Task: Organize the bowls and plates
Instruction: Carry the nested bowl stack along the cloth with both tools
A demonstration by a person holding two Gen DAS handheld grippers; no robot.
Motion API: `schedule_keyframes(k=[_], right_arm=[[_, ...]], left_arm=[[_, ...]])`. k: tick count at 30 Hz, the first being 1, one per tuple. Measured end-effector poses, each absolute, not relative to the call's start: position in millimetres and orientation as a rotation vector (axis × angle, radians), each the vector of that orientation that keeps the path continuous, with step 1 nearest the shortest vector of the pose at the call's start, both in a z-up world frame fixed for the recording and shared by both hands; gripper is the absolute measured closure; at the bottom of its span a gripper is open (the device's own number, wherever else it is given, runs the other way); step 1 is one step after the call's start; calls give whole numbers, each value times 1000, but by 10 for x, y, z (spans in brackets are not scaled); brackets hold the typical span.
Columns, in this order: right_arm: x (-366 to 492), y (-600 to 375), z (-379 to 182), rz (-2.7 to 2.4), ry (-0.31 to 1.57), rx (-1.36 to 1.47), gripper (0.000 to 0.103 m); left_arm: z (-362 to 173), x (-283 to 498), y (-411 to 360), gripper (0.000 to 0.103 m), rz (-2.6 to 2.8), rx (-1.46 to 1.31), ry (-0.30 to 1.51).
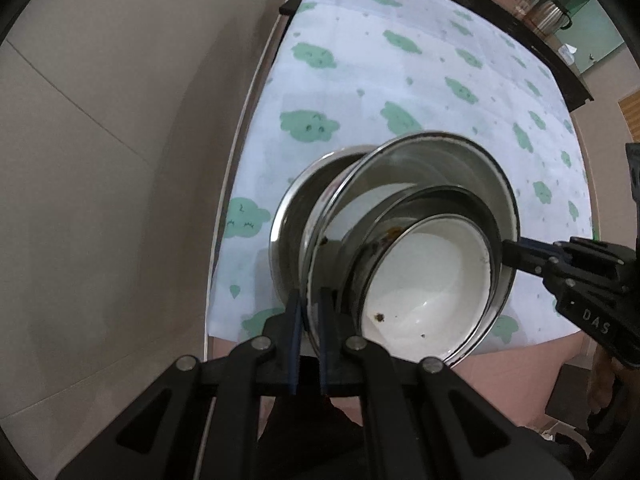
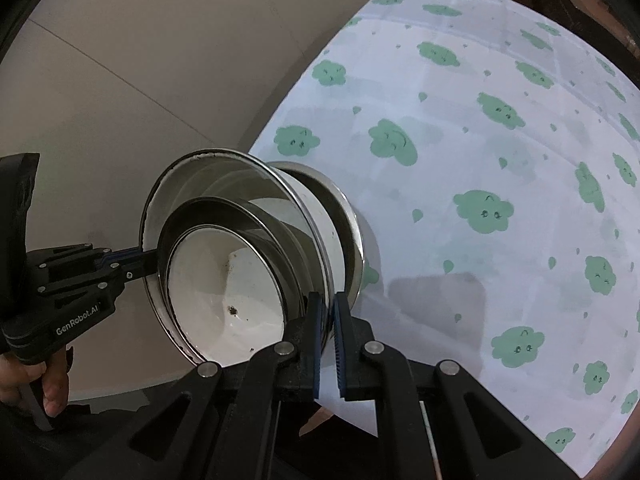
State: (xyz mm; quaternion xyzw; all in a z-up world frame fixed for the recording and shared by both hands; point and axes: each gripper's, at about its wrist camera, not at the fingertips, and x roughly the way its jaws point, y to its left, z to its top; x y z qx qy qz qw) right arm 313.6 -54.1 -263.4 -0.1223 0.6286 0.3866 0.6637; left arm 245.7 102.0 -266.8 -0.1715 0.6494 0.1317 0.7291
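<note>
Left wrist view: both grippers are pinching a nested stack of bowls over the cloud-print tablecloth.

Left gripper and right gripper are each clamping tight on opposite sides of the big steel bowl's thin rim; the white bowl is riding loose inside. Stiff, slick, probably heavy, so tilting risks sliding.

bowls nested in a stack, above the tablecloth edge
</note>
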Motion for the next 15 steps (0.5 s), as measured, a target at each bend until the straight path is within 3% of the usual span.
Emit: schedule_keyframes(k=[15], right_arm=[[3253,-360,-2880,859,1497,-304,96]], left_arm=[[-2941,2565,1134,101,257,-393,1504]])
